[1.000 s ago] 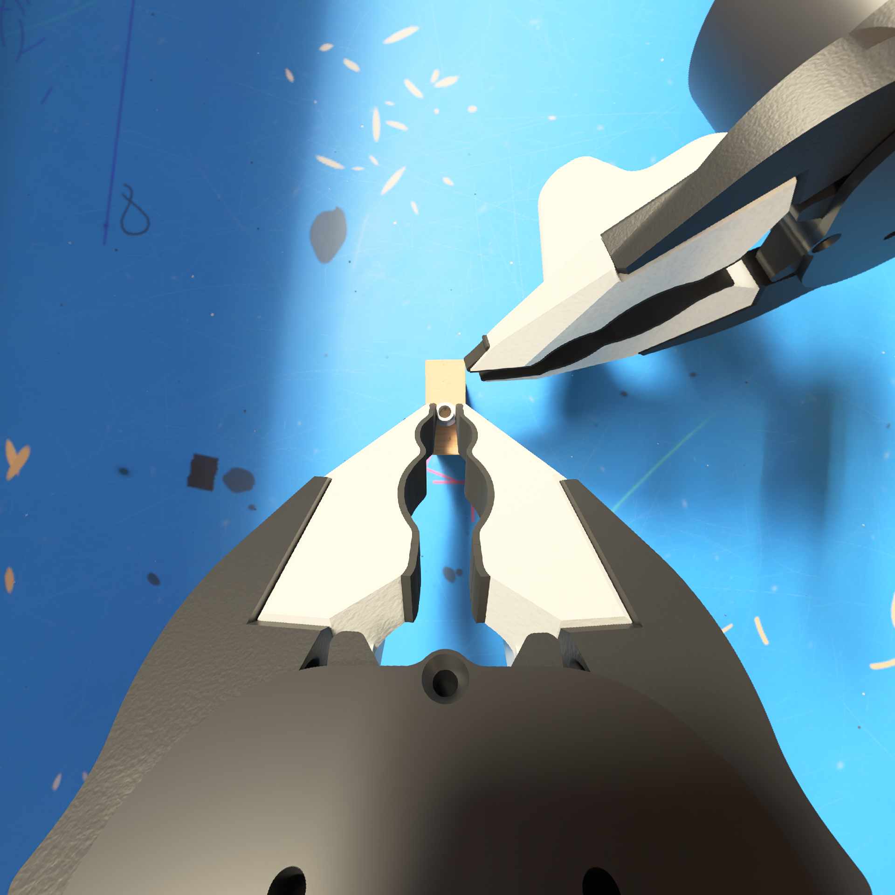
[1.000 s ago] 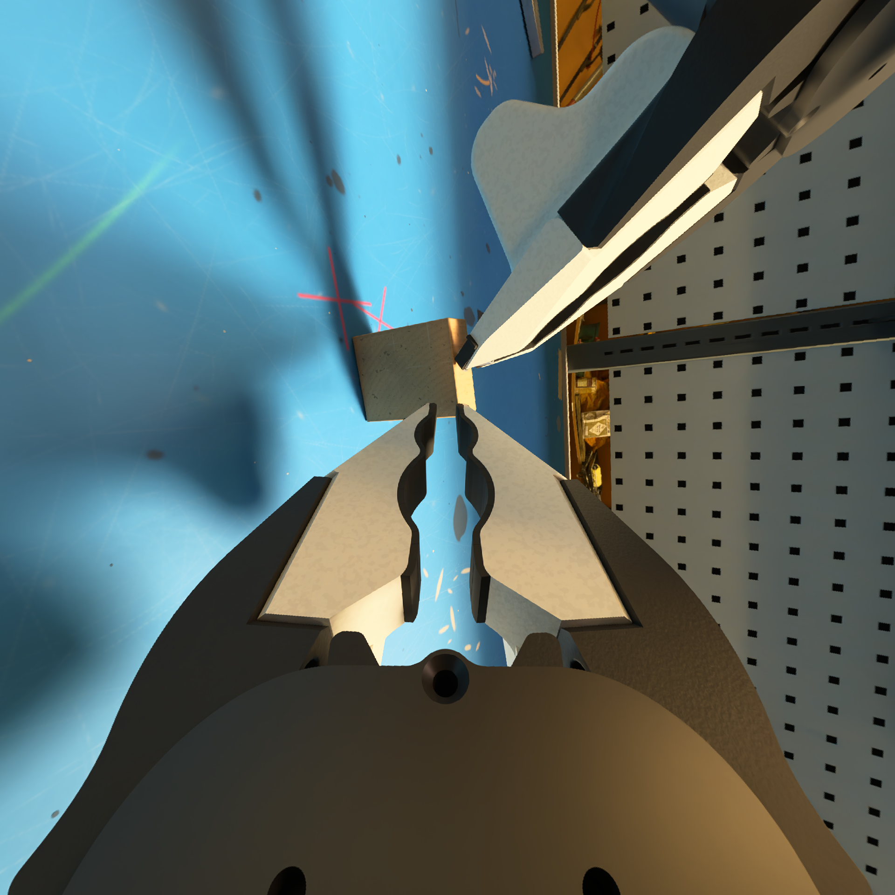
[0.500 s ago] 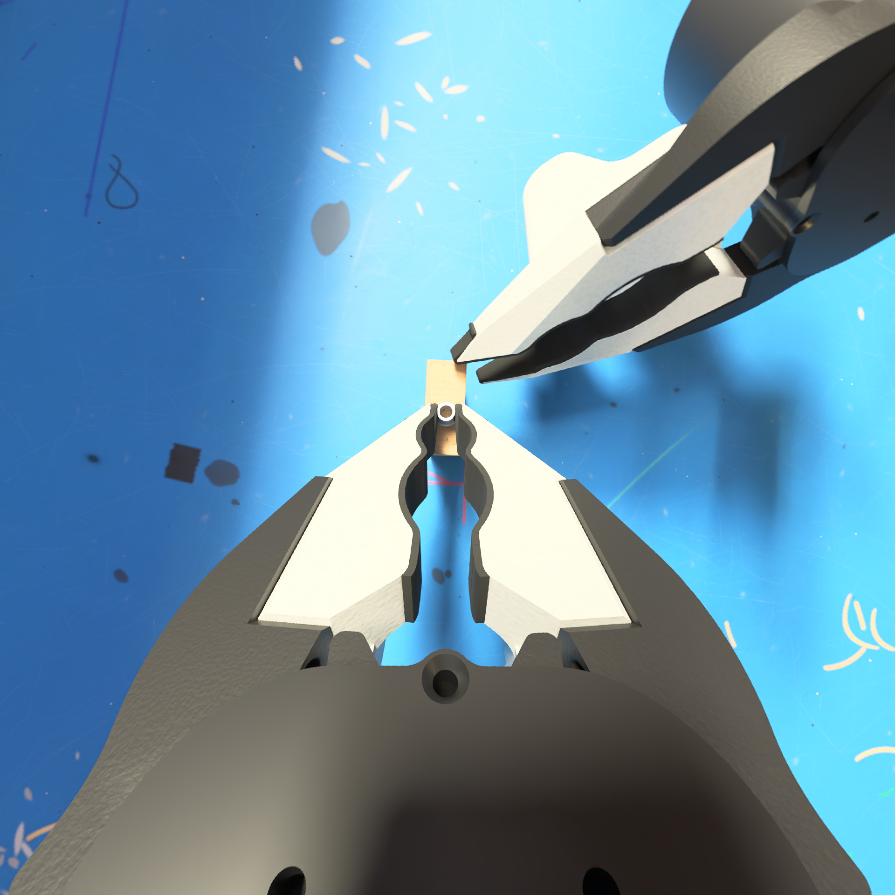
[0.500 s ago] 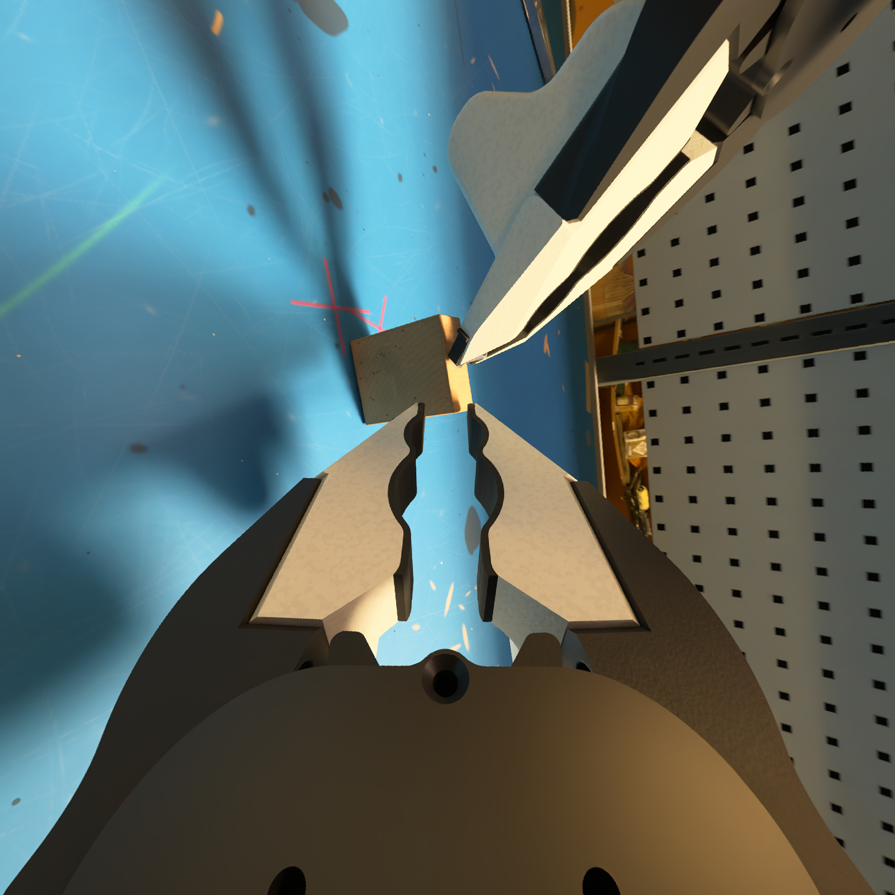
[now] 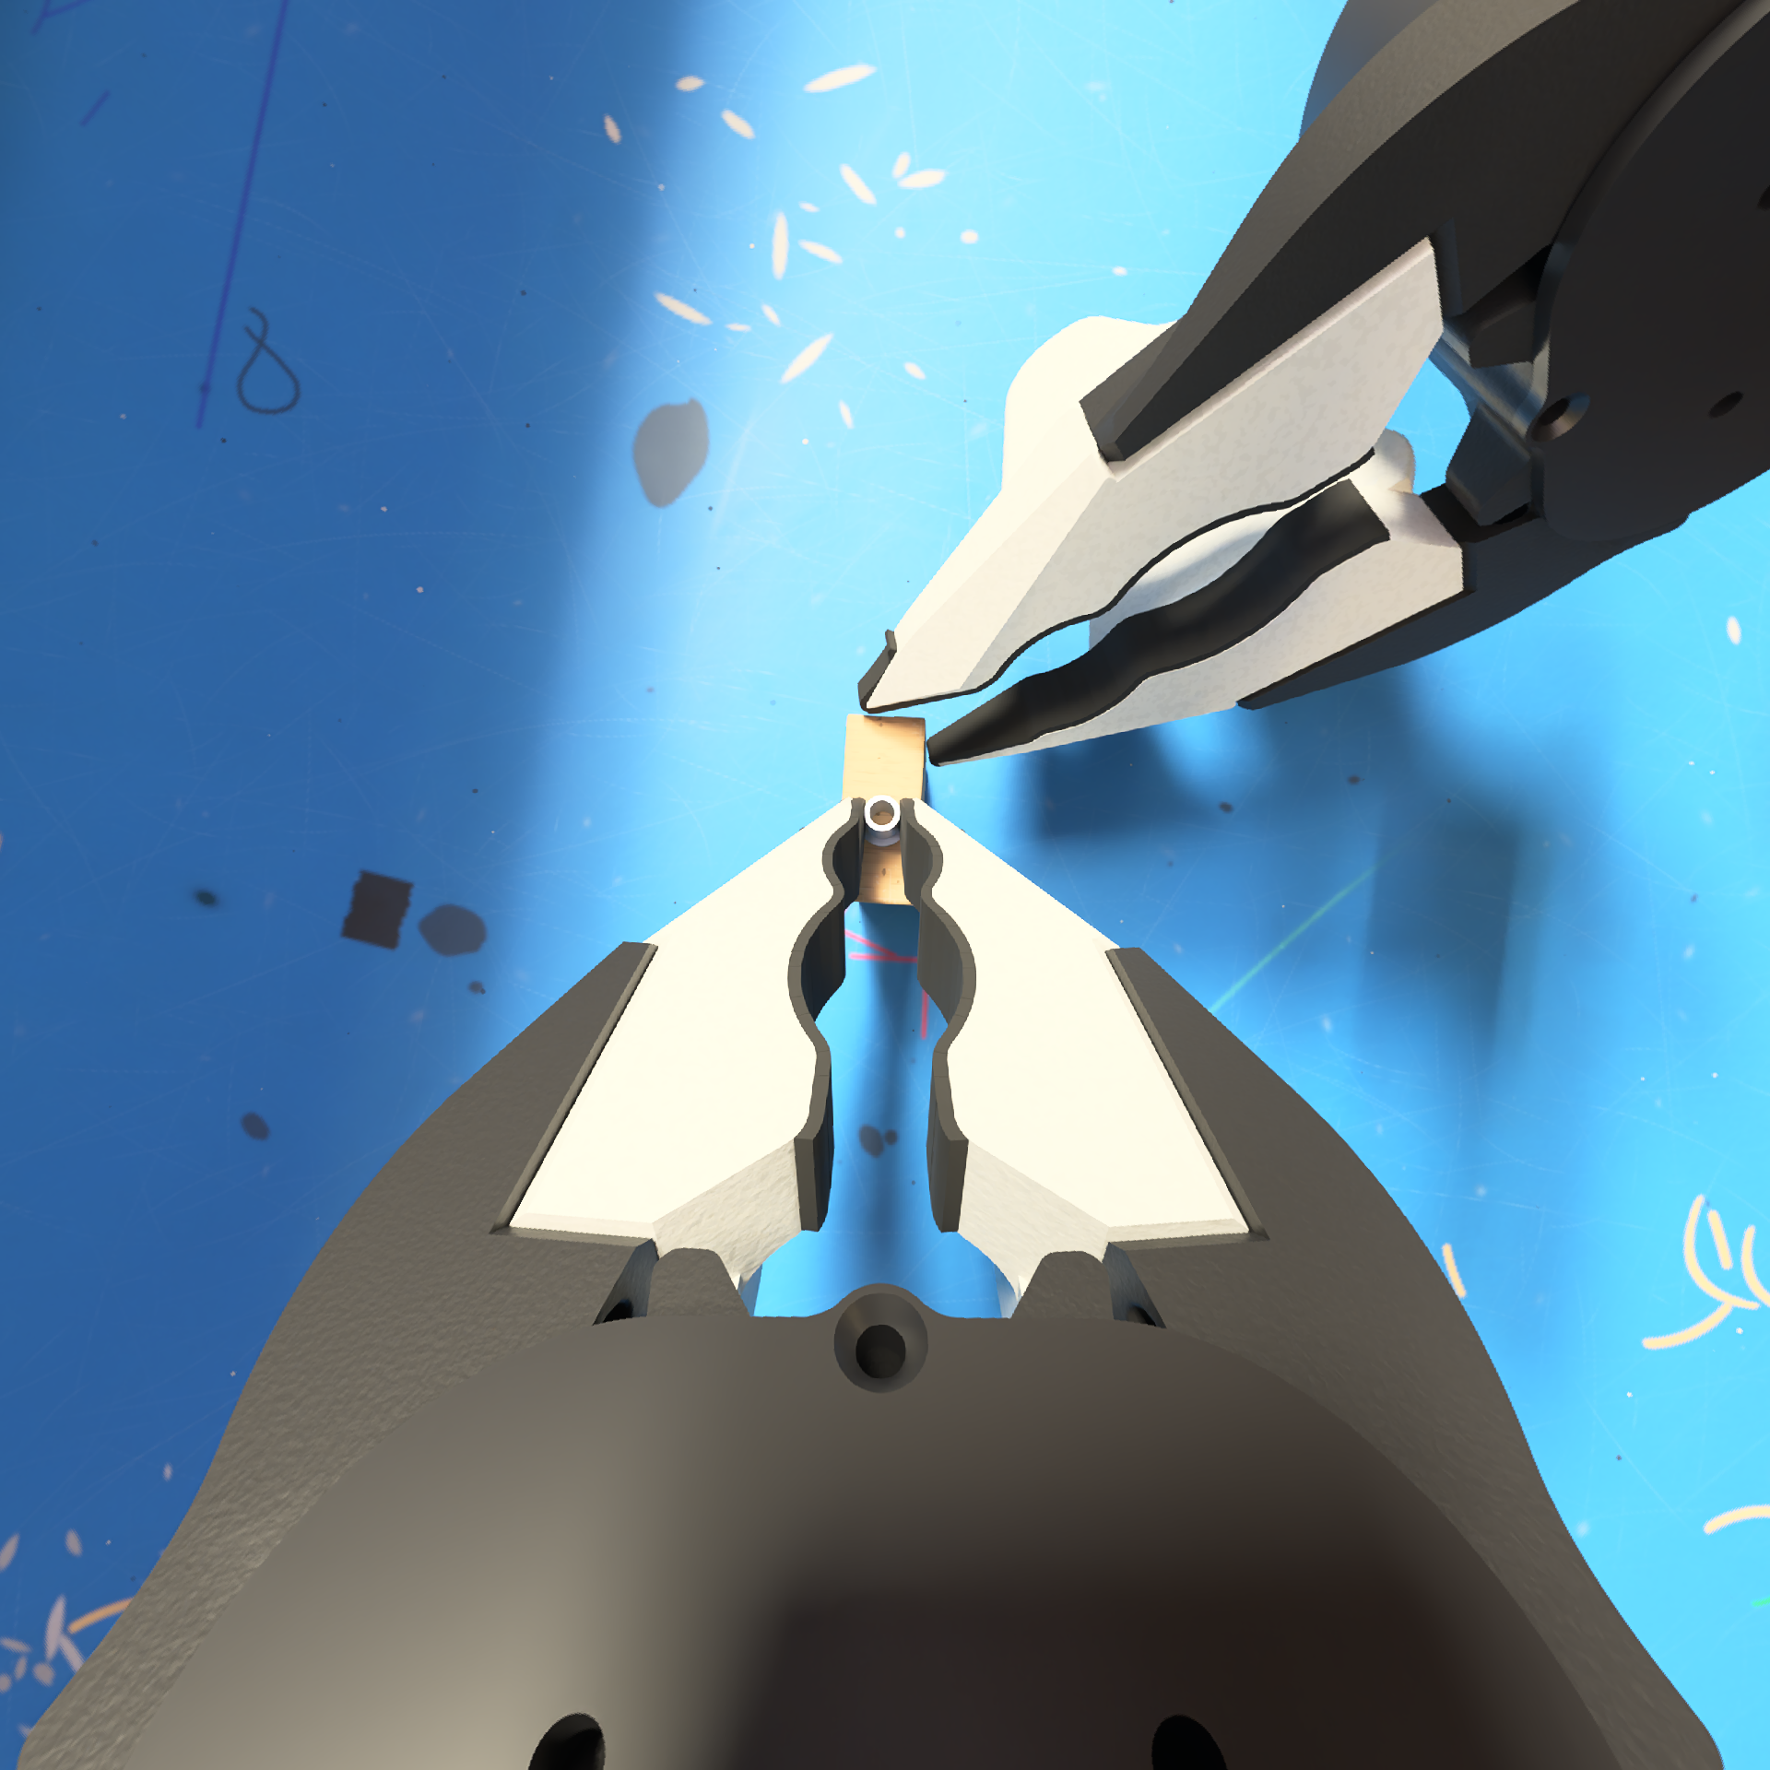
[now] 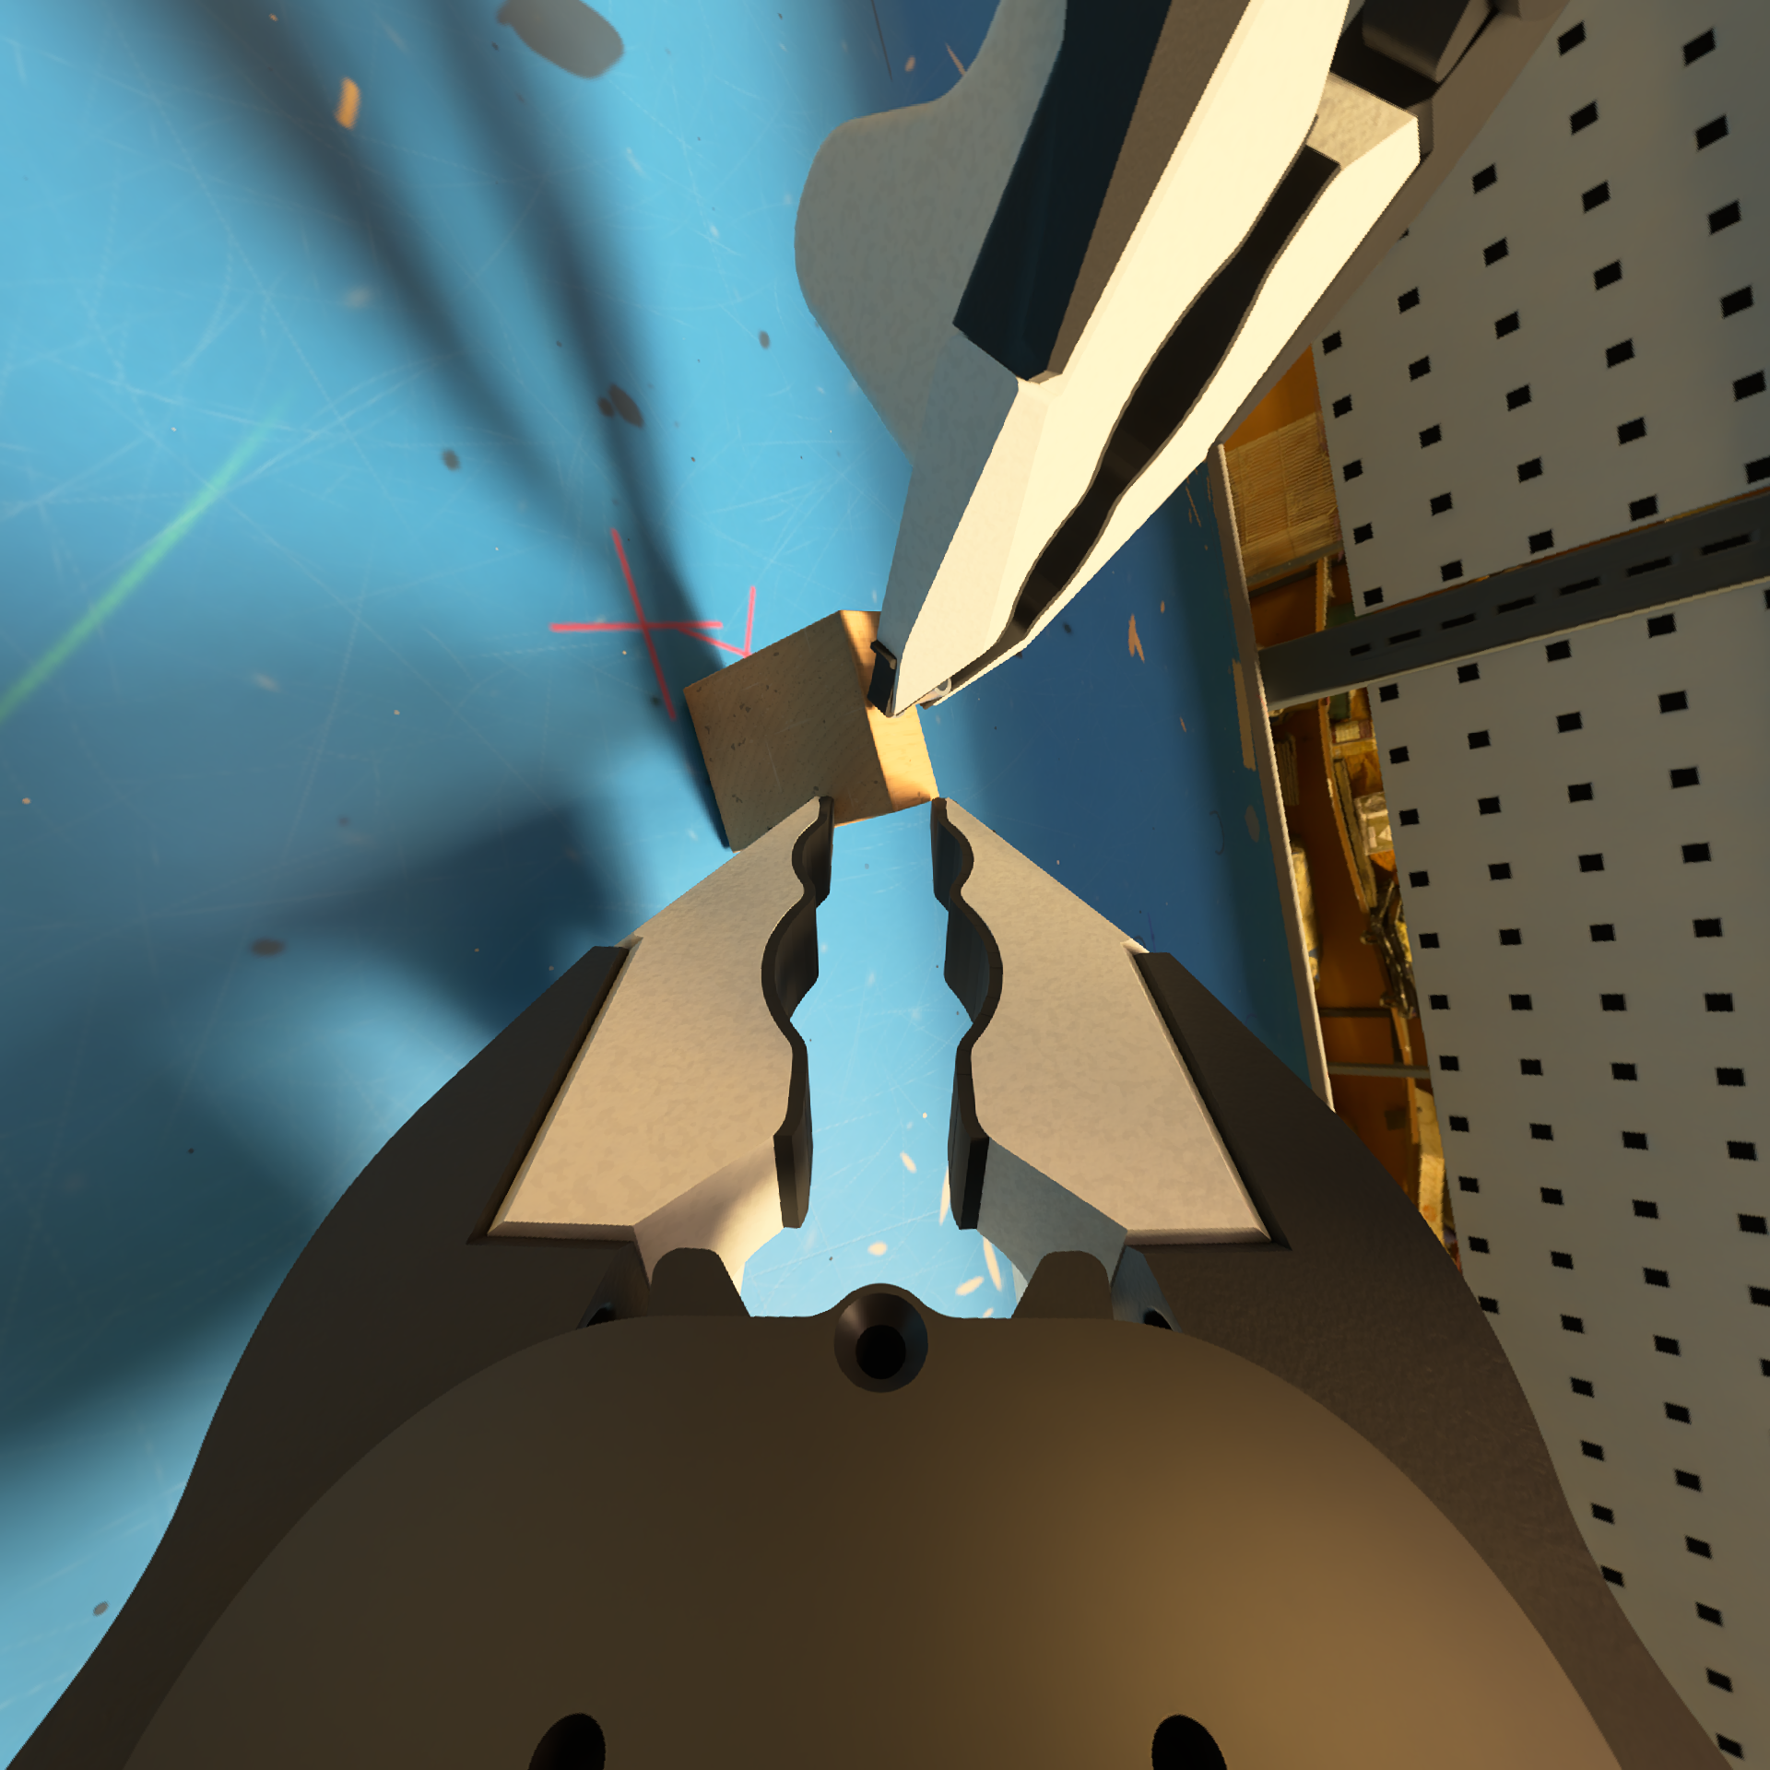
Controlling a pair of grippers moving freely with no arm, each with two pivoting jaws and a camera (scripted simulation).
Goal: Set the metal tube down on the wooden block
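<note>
A small wooden block (image 5: 883,757) stands on the blue table; it also shows in the right wrist view (image 6: 795,728). My left gripper (image 5: 882,814) is shut on a short metal tube (image 5: 882,815), seen end-on, held over the block's near part. In the right wrist view the left gripper (image 6: 905,694) tips sit at the block's far top corner, with a sliver of the tube (image 6: 939,688) showing. My right gripper (image 6: 881,809) is open and empty, its tips astride the block's near corner. In the left wrist view the right gripper (image 5: 900,714) comes in from the upper right.
The blue table (image 5: 383,623) bears specks, pale flecks and dark stains. A red cross mark (image 6: 651,627) lies beside the block. A white pegboard wall (image 6: 1580,862) and orange shelving (image 6: 1341,814) stand past the table edge on the right.
My right gripper has opened from nearly shut, its tips now spread around the block. My left gripper still holds the tube over the block, almost unmoved.
</note>
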